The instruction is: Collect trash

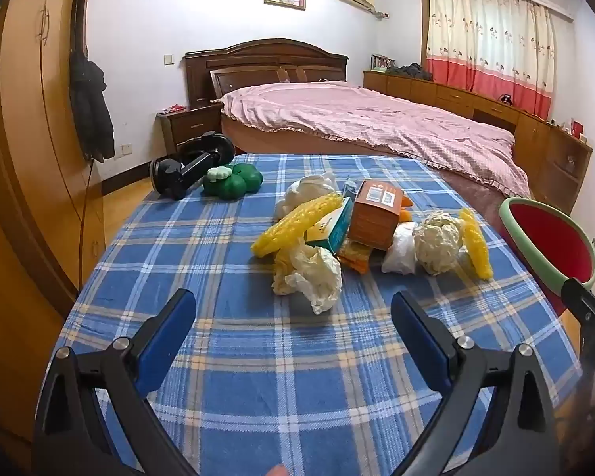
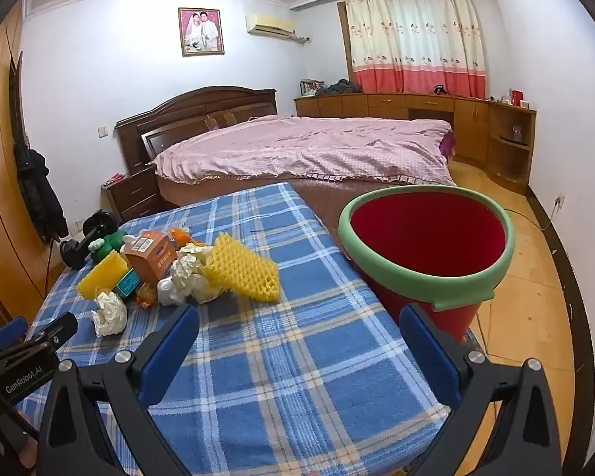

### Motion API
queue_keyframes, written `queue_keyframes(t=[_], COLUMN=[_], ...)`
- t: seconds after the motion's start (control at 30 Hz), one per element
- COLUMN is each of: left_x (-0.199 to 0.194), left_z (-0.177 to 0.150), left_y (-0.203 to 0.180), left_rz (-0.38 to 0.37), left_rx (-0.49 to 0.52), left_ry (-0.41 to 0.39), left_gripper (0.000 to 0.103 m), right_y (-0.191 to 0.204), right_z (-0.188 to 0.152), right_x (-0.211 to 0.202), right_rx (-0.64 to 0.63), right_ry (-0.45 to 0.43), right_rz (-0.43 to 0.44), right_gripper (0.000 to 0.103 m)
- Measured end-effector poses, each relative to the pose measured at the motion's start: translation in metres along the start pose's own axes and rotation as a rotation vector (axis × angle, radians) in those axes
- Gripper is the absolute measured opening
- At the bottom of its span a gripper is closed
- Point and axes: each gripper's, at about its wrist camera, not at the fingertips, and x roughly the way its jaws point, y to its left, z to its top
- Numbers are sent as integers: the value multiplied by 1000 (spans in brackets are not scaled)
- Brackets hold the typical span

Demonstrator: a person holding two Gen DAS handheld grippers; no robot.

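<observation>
Your left gripper [image 1: 293,315] hangs over the blue plaid cloth [image 1: 258,377] with its jaws spread wide and nothing between them. Just ahead of its fingertips sits a crumpled cream paper wad [image 1: 309,273], the nearest piece of the trash heap. Beyond it lie a yellow honeycomb foam sleeve [image 1: 293,222], a teal carton [image 1: 331,228] and an orange-brown box [image 1: 377,214] standing on edge. To the right of those you have a white wad [image 1: 398,250], another crumpled paper ball [image 1: 436,242] and a 2nd yellow foam sleeve [image 1: 474,242]. A green plush toy [image 1: 232,180] and a black wheeled gadget [image 1: 190,162] lie farther off to the left. Your right gripper [image 2: 299,327] is likewise spread wide and holds nothing, poised above the cloth. The heap lies ahead of it to the left, and the red bucket [image 2: 428,234] with a green rim stands ahead to the right, off the cloth's edge, close beside its right finger.
</observation>
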Motion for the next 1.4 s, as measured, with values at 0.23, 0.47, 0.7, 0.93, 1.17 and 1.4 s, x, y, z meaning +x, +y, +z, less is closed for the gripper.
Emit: queue_keyframes(t=[0.23, 0.47, 0.7, 0.93, 1.17, 1.4], left_x=[0, 0, 3, 3, 3, 3], left_z=[0, -3, -2, -1, -1, -2], left_y=[10, 11, 12, 12, 13, 15], left_rz=[11, 22, 25, 25, 24, 26], left_rx=[-32, -49, -58, -59, -59, -63], left_ry=[13, 25, 28, 27, 27, 28], left_gripper=[98, 98, 98, 98, 98, 98], right_y=[-2, -2, 0, -2, -2, -1], right_z=[0, 0, -2, -1, -1, 0], right_x=[-3, -3, 0, -2, -2, -2], right_rx=[-24, 11, 11, 9, 10, 10], right_ry=[33, 6, 6, 7, 11, 12], right_rz=[18, -12, -15, -14, -13, -15], right_gripper=[103, 103, 103, 103, 103, 103])
